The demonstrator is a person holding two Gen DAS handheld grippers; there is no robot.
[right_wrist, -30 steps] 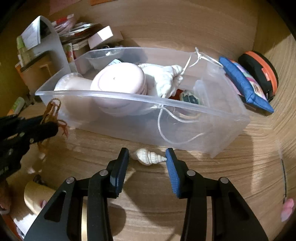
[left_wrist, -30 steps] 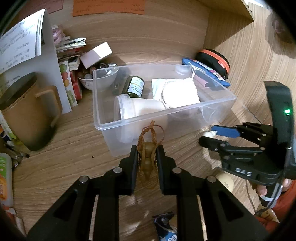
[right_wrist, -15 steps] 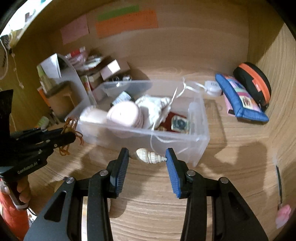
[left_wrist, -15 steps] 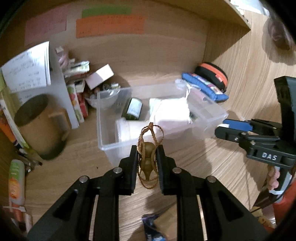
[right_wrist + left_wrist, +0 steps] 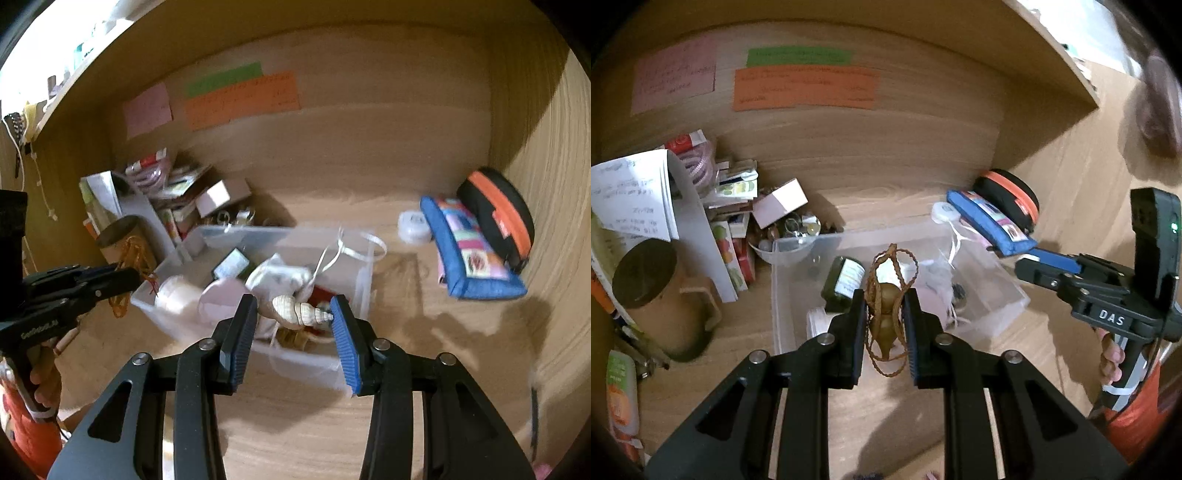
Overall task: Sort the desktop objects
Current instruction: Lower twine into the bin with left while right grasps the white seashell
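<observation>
My left gripper [image 5: 884, 317] is shut on a brown gourd charm with braided cord [image 5: 886, 314] and holds it in the air over the near side of a clear plastic bin [image 5: 1004, 295]. My right gripper [image 5: 293, 317] is shut on a cream spiral seashell [image 5: 299, 312], held end to end between its pads above the bin [image 5: 364, 280]. The bin holds a dark green bottle [image 5: 846, 282], a white jar, a pink round lid [image 5: 221, 301] and a white pouch with ribbon [image 5: 280, 277]. Each gripper shows in the other's view, the right one [image 5: 1027, 264] and the left one [image 5: 136, 277].
A blue pouch [image 5: 469, 251], an orange-and-black case [image 5: 498, 218] and a white round item [image 5: 413, 227] lie right of the bin. A brown mug [image 5: 653, 295], a paper stand [image 5: 635, 195], boxes and a bowl of trinkets [image 5: 790, 236] crowd the left. Wooden walls enclose back and right.
Both grippers have risen and pulled back from desk level, carrying the charm and the shell; the bin now lies lower and farther below them.
</observation>
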